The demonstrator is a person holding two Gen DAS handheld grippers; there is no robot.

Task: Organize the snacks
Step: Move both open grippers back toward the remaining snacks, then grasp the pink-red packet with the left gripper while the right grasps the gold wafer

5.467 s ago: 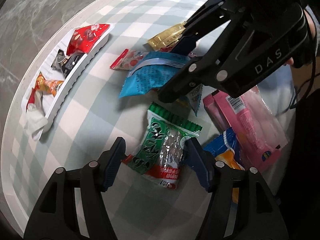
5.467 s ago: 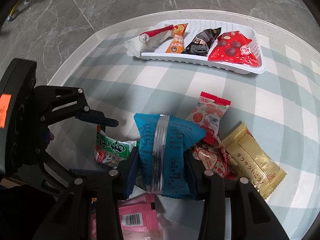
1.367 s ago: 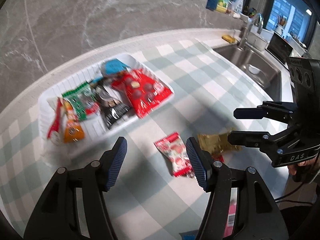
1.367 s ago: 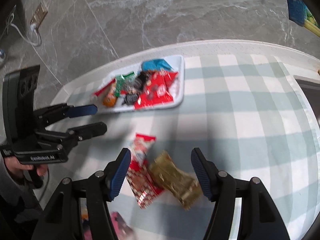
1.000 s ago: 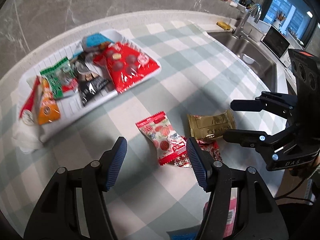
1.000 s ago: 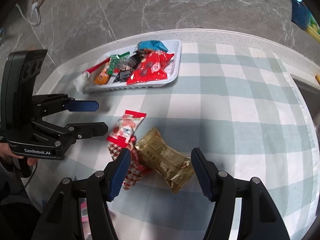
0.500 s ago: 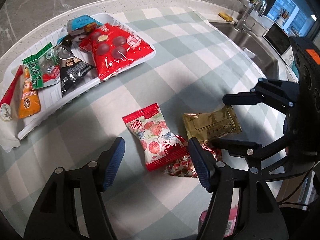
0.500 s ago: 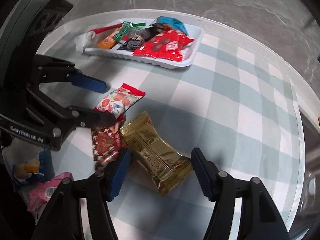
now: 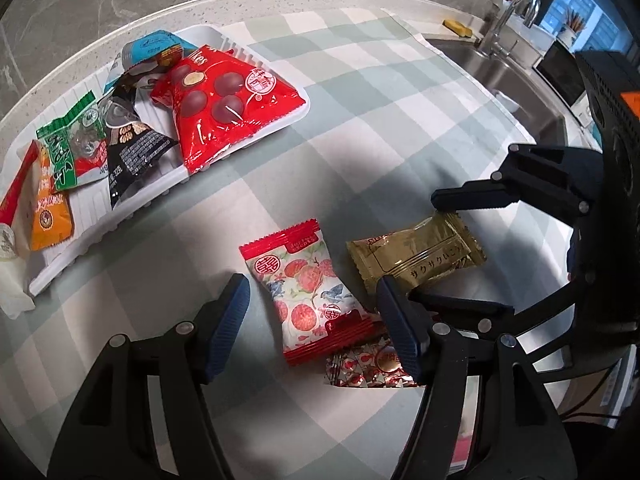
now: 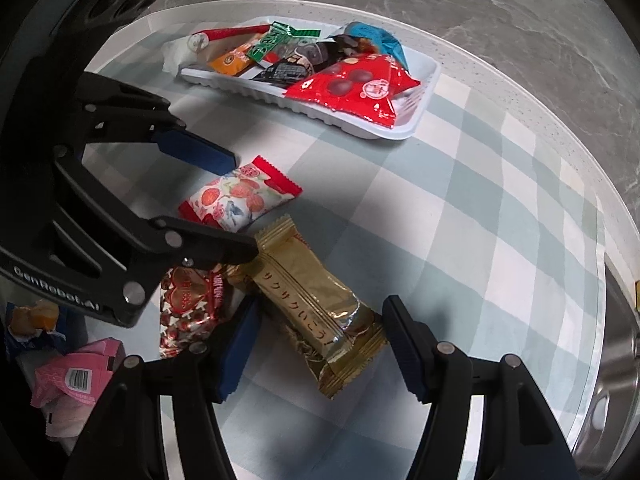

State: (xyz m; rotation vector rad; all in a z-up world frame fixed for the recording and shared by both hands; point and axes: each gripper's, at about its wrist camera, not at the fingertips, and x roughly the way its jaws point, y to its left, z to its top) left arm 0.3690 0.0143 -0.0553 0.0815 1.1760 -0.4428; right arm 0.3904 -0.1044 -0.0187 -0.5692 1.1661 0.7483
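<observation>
The left tool stands wide, astride a red-and-white fruit-print packet on the checked surface. The right tool — wide too, marked "GenRobot.AI" on the other's body — straddles a gold packet with Japanese lettering. One white tray far off holds several snacks.

Bare checked cloth right of gold packet; left claw crowds its left.

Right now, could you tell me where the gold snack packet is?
The gold snack packet lies on the checked cloth between the open right gripper's fingers, beside the lychee-print packet, away from the white tray.
</observation>
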